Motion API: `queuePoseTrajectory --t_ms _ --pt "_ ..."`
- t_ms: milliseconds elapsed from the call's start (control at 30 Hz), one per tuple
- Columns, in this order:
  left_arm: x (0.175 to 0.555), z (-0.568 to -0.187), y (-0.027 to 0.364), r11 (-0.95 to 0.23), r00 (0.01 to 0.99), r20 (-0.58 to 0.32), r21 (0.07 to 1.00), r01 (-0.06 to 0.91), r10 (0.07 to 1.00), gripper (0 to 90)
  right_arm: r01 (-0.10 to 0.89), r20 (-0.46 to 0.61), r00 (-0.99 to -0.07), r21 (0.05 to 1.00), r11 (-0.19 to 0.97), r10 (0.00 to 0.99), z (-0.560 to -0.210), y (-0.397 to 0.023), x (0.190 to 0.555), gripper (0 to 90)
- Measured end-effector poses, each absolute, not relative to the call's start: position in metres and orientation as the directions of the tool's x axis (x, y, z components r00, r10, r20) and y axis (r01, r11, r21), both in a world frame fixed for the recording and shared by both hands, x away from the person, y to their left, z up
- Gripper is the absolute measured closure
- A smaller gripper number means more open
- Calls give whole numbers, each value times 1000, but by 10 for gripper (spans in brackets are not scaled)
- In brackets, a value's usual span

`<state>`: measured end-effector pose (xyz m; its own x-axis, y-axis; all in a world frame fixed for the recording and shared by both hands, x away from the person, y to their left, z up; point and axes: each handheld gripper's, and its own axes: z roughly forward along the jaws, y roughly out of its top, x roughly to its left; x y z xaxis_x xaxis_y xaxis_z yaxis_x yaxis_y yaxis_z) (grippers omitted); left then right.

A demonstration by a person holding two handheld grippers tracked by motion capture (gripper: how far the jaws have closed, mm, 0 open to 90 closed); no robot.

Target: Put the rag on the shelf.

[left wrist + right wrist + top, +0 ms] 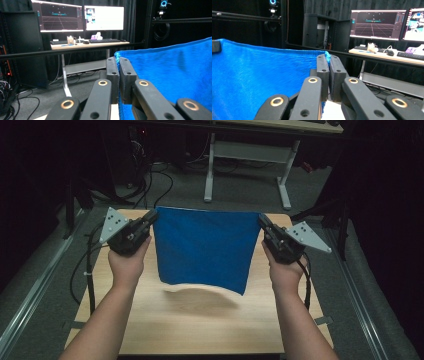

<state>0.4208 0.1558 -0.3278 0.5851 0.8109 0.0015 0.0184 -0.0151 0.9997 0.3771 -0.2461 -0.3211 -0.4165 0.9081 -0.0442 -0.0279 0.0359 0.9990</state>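
Note:
A blue cloth [205, 247] hangs stretched in the air above the wooden table [200, 325], its lower edge clear of the top and casting a shadow. My left gripper [154, 215] is shut on the cloth's upper left corner, and my right gripper [261, 219] is shut on the upper right corner. In the left gripper view the black jaws pinch the cloth's corner [117, 53], and the blue cloth [175, 72] spreads away to the right. In the right gripper view the jaws clamp the other corner [327, 55], with the cloth [257, 75] spreading to the left.
Beyond the table stands a desk on white legs [247, 165] with cables on the grey floor. Monitors [82, 16] and a keyboard sit on that desk. Metal rails [35, 290] run along both sides of the table.

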Motion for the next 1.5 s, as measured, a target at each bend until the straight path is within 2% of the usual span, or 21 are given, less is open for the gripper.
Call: queuePoseTrajectory --t_ms 167,467,700,900,1100,1300,1500 --pt "436 -314 153 -55 577 42 998 5 816 878 -17 -37 -406 999 33 913 -310 -247 397 884" --pt "464 -300 148 -64 568 61 998 -14 821 878 -16 -52 -378 999 49 924 -293 -247 427 884" --pt "502 -305 141 -104 538 67 994 37 840 876 33 -49 -365 997 66 930 -297 -249 466 884" --pt "532 -326 133 -142 526 50 981 136 849 876 118 -5 -354 992 50 935 -314 -252 499 885" --pt "548 -353 125 -180 525 35 957 228 851 874 223 -19 -342 970 101 939 -341 -256 523 885" --pt "555 -391 122 -209 550 -20 913 351 835 869 326 -9 -346 937 129 938 -379 -260 530 885" --pt "548 -422 128 -206 562 -69 888 411 824 874 396 41 -370 910 118 928 -413 -261 524 884"
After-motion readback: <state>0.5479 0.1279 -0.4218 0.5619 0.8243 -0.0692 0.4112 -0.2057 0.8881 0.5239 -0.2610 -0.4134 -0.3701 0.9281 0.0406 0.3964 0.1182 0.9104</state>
